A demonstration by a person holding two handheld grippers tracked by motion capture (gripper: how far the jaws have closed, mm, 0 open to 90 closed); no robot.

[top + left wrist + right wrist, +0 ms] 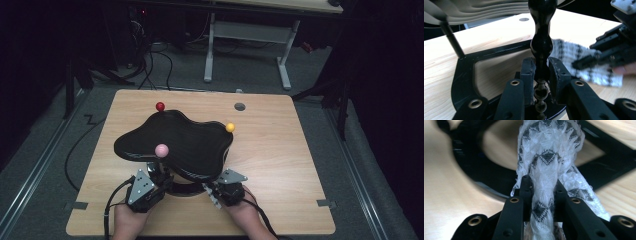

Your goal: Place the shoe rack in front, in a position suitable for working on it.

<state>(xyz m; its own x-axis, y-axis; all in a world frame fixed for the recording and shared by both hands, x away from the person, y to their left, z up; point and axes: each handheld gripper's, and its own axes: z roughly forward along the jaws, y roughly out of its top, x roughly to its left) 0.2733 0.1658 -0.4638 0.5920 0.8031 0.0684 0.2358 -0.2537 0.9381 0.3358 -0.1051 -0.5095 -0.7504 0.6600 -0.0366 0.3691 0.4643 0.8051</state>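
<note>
A black stand with a wavy top (pixel 175 137) sits on the wooden table (pixel 280 165); red (pixel 160 106), yellow (pixel 230 127) and pink (pixel 161 149) balls stick up from it. My left gripper (pixel 541 72) is shut on the stand's black turned post (pixel 541 42), low down near the flat base frame (pixel 465 75). My right gripper (pixel 544 192) is shut on a white lace cloth with black zigzag pattern (pixel 546 152), bunched between its pads. In the left gripper view that cloth (pixel 571 56) lies just right of the post. From above, both grippers (pixel 156 176) (pixel 211 192) reach under the stand's front edge.
A thin black rod (pixel 451 40) rises from the base's left corner. A round grey grommet hole (pixel 240 106) lies at the back of the table. Bare wood lies to the right and left of the stand. Beyond the table stand a white-legged desk (pixel 250 35) and floor cables.
</note>
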